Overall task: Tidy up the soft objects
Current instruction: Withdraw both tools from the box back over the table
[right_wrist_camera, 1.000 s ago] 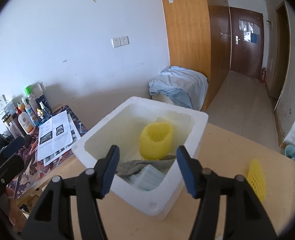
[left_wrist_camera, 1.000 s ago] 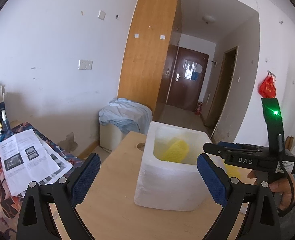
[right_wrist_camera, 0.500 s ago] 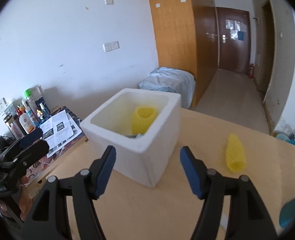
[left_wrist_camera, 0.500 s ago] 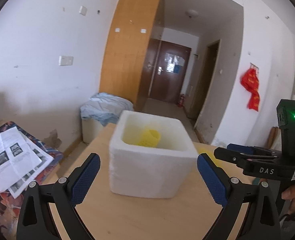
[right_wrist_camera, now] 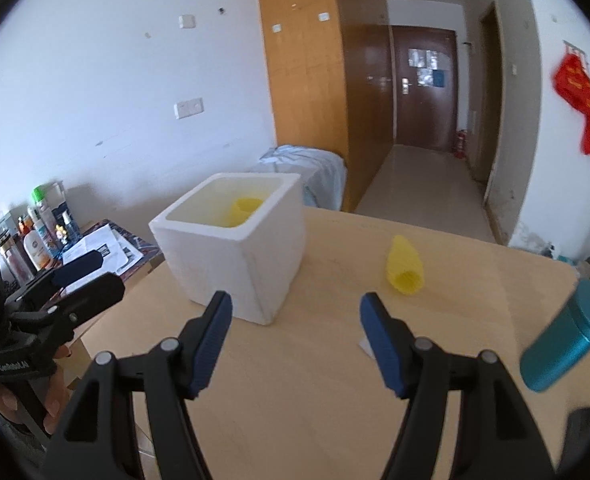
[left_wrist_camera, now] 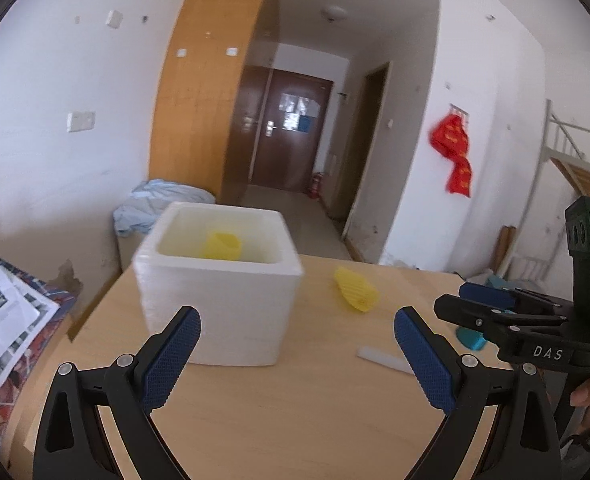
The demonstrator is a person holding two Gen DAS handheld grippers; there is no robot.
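A white foam box [left_wrist_camera: 219,280] [right_wrist_camera: 235,248] stands on the wooden table [left_wrist_camera: 295,420] and holds a yellow foam net sleeve [left_wrist_camera: 222,245] [right_wrist_camera: 244,210]. A second yellow foam sleeve [left_wrist_camera: 355,294] [right_wrist_camera: 405,266] lies on the table to the right of the box. My left gripper [left_wrist_camera: 295,356] is open and empty, in front of the box. My right gripper [right_wrist_camera: 295,340] is open and empty, above the table between the box and the loose sleeve. It also shows at the right of the left wrist view [left_wrist_camera: 495,308].
A teal can [right_wrist_camera: 567,342] lies tilted at the table's right edge. A small white strip [left_wrist_camera: 383,360] lies on the table. Papers [left_wrist_camera: 3,320] and bottles [right_wrist_camera: 39,240] sit on a side table to the left. A blue cloth bundle [right_wrist_camera: 307,168] lies behind the table.
Both grippers have drawn back from the foam box and turned right. The loose yellow sleeve and the teal can have come into view. Both stay open.
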